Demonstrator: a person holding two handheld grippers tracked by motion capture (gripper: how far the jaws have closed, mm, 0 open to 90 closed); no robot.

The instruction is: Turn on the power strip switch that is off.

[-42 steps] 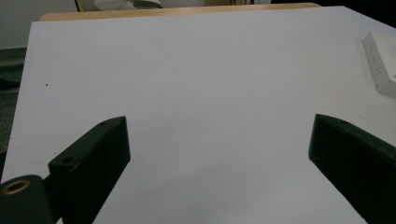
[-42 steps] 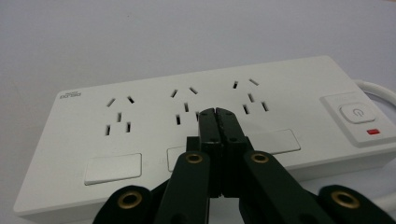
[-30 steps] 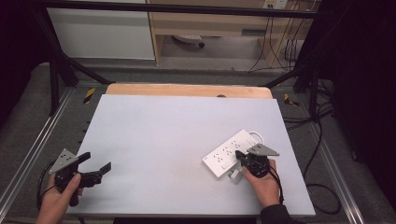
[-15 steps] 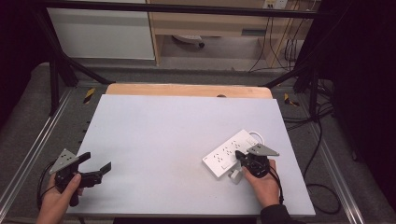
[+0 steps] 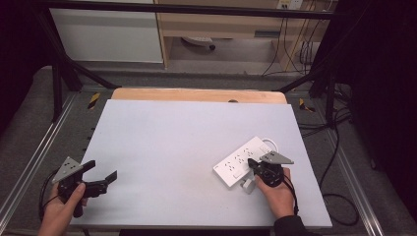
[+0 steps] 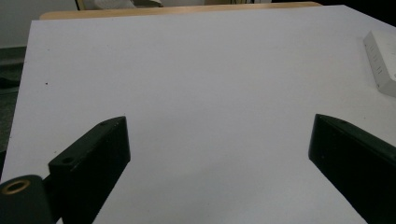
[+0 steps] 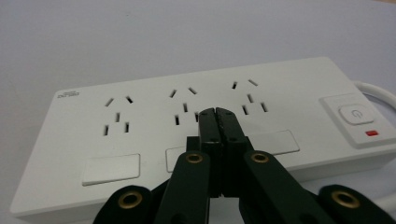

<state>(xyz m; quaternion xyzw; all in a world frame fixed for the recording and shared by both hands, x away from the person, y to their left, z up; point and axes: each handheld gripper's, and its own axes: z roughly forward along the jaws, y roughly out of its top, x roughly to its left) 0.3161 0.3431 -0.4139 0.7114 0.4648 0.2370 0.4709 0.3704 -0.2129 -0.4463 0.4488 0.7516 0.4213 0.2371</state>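
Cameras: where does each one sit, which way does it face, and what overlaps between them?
High view: above the near edge, facing forward and down on the table; both hands, left gripper, right gripper.
Left gripper view: low, facing across the table between open jaws.
Right gripper view: over the power strip, shut jaws.
Shared: the power strip appears in all three.

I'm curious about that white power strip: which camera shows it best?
The right gripper view: the power strip sits close up, with its sockets, switch and red light plain behind the shut right gripper. The high view shows it whole but small, angled near the table's right edge. The left gripper view catches one end.
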